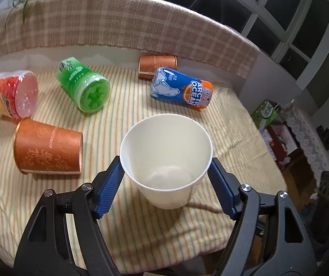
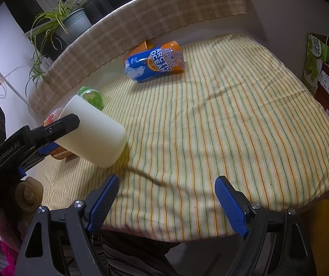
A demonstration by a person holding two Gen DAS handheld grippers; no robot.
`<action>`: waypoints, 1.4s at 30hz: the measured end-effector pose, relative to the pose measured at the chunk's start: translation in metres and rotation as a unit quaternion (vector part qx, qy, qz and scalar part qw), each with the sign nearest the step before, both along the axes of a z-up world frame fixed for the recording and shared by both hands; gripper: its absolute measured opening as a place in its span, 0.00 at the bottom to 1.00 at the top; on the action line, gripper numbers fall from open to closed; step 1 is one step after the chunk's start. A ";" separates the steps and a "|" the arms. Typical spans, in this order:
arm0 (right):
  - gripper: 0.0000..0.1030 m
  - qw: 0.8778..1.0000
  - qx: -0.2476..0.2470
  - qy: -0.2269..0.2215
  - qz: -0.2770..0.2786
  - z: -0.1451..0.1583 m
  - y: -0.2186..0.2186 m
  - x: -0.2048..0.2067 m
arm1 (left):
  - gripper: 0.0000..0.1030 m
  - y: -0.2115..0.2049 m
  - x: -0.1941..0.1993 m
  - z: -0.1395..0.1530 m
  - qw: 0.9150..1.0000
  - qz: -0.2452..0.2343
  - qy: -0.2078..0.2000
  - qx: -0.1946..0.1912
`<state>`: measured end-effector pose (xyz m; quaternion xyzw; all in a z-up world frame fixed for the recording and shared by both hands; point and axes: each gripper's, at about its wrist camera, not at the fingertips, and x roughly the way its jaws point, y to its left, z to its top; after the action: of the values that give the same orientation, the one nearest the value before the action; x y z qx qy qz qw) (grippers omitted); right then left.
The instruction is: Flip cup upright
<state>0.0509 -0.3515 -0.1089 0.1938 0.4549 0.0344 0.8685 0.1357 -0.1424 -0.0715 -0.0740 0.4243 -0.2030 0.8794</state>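
A striped cloth (image 2: 210, 119) covers the table; the left gripper (image 1: 165, 174) clamps the white cup (image 1: 164, 161), right gripper (image 2: 166, 204) gapes empty.

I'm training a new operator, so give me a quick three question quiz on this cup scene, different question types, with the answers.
1. True or false: the right gripper holds the white cup.
2. Which lies nearest the back wall? A) green cup B) Arctic Ocean cup C) far orange cup
3. Fill in: the left gripper has its pads on either side of the white cup's ____.

Key: 1 false; 2 C; 3 rim.
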 end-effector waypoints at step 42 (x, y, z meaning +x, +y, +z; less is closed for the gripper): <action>0.85 1.000 -0.017 -0.008 0.000 0.009 0.001 -0.001 | 0.78 -0.016 -0.021 -0.011 0.998 -0.059 -0.012 0.030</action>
<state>0.0497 -0.3503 -0.1004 0.1791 0.4482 0.0280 0.8753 0.1152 -0.1581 -0.0823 -0.0199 0.4236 -0.2429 0.8725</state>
